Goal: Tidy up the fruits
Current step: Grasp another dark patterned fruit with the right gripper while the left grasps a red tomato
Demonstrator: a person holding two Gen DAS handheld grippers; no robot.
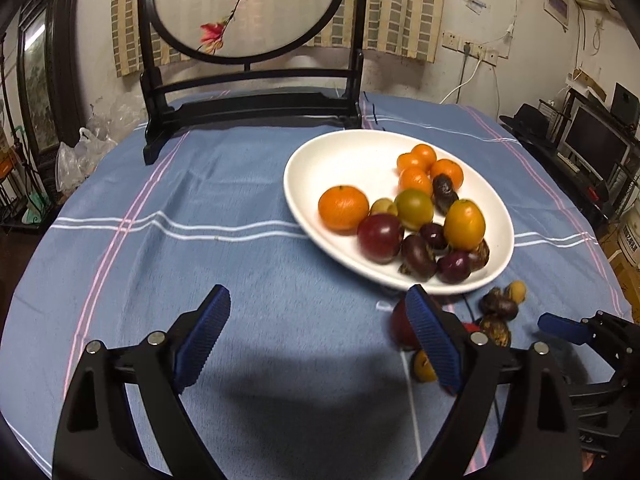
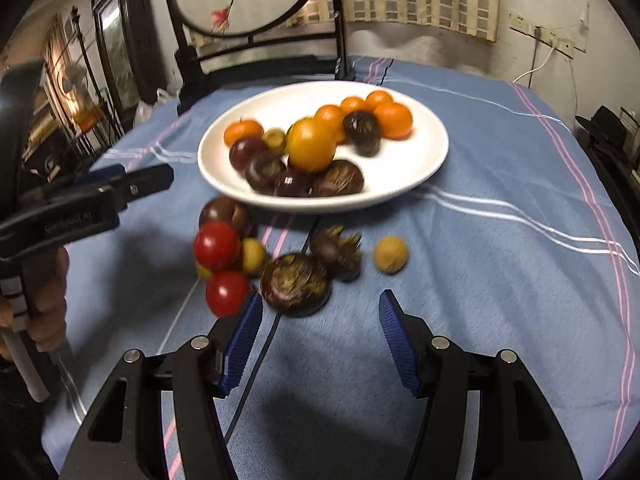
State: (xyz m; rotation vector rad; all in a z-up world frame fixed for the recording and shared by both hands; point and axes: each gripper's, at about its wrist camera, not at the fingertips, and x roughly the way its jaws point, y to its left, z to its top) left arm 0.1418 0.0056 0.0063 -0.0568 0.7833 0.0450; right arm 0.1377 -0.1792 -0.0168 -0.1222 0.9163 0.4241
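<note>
A white oval plate [image 1: 320, 160] on the blue striped cloth holds mandarins [image 1: 343, 207], tomatoes [image 1: 464, 226] and dark water chestnuts [image 1: 418, 258]. My left gripper [image 1: 318, 296] hovers open and empty over the cloth, in front of the plate's near left rim. In the right wrist view the plate [image 2: 420, 152] lies ahead, and loose fruit sits before it: red tomatoes [image 2: 216, 246], a dark tomato [image 2: 224, 212], water chestnuts [image 2: 334, 254] and a tan round fruit [image 2: 391, 255]. My right gripper [image 2: 320, 300] is open; a large water chestnut [image 2: 296, 284] lies just ahead of its left fingertip, untouched.
A dark wooden stand [image 1: 248, 108] with a round embroidered screen occupies the table's far side behind the plate. Plastic bags [image 1: 80, 152] sit off the left edge. A hand [image 2: 48, 312] holds the left gripper at the left of the right wrist view.
</note>
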